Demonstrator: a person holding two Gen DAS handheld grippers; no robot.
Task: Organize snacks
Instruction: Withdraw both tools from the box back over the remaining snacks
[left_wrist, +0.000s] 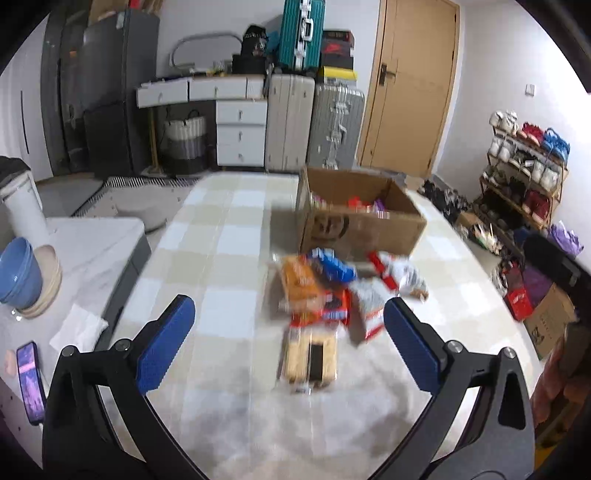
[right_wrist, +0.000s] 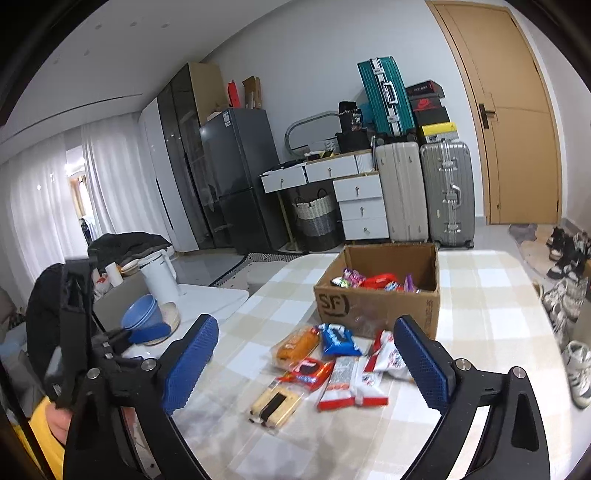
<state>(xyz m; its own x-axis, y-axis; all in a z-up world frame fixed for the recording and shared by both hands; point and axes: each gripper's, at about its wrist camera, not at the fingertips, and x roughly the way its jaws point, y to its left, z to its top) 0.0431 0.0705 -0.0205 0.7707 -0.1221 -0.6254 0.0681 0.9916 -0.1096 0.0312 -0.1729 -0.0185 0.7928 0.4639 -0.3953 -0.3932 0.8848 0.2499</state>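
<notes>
**Both grippers hang open above a pile of snacks on the table**

The checked table (right_wrist: 491, 295) has bare cloth on its near side and along its left half; its right edge runs close to a row of shoes (right_wrist: 569, 295) on the floor. A cardboard box (right_wrist: 376, 306) stands toward the far side, open at the top, with several wrapped snacks already inside it. The left edge of the table meets a lower white counter (left_wrist: 92, 247) that carries a stack of bowls (left_wrist: 26, 277) and a phone (left_wrist: 31, 380).

The snack pile (right_wrist: 332, 365) lies on the cloth just in front of the box, near it but apart from it. In the right wrist view it shows an orange bread packet (right_wrist: 297, 345), a blue packet (right_wrist: 338, 339), red-and-white wrappers (right_wrist: 351, 387) and a clear pack of crackers (right_wrist: 275, 404) nearest the camera. The left wrist view is blurred, so single packets are hard to tell apart there.

The left gripper (left_wrist: 288, 332) has its jaws spread wide, holding nothing and touching nothing, above the near end of the pile. The right gripper (right_wrist: 306, 354) likewise has its jaws wide apart and empty, framing the pile from above. The left gripper also shows at the left of the right wrist view, well apart from the snacks.
</notes>
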